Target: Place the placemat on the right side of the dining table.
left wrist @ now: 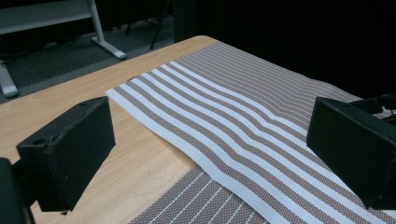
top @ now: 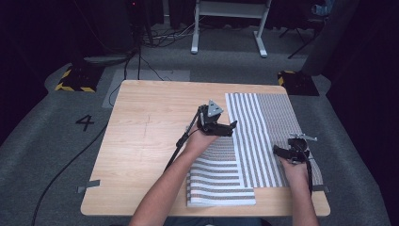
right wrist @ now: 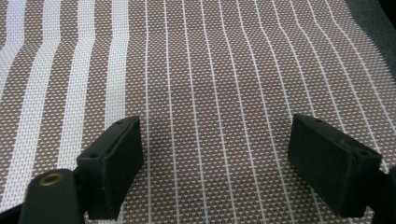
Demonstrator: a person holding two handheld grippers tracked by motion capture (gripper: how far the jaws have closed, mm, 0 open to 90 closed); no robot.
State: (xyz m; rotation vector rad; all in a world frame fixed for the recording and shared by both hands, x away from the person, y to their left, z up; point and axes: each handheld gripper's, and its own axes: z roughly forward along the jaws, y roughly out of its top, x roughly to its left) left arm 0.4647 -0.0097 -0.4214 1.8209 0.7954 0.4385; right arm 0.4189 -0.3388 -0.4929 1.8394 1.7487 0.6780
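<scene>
A person seated at a wooden table worked a striped mat with a gripper in each hand. The brown-and-white mat lay on the right half of the table, reaching from near the far edge to the near edge, with one portion folded over itself at the near side, its stripes running crosswise to the rest.

The left forearm reached forward and inward from the bottom of the high view, the wrist raised so that the left gripper hovered above the mat's left edge, pointing toward the right. Its fingers stood wide apart with nothing between them, the mat's broad stripes and a shallow ripple in the weave showing beyond in the left gripper view.

The right forearm came in straight along the table's right side, the hand held low over the finely striped part of the mat, near its right edge. The right gripper pointed leftward across the cloth. Its fingers were also spread wide, holding nothing, with the thin white lines of the mat running between them in the right gripper view; whether the tips touched the cloth could not be told.

A black cable trailed from the left gripper across the bare wood.
</scene>
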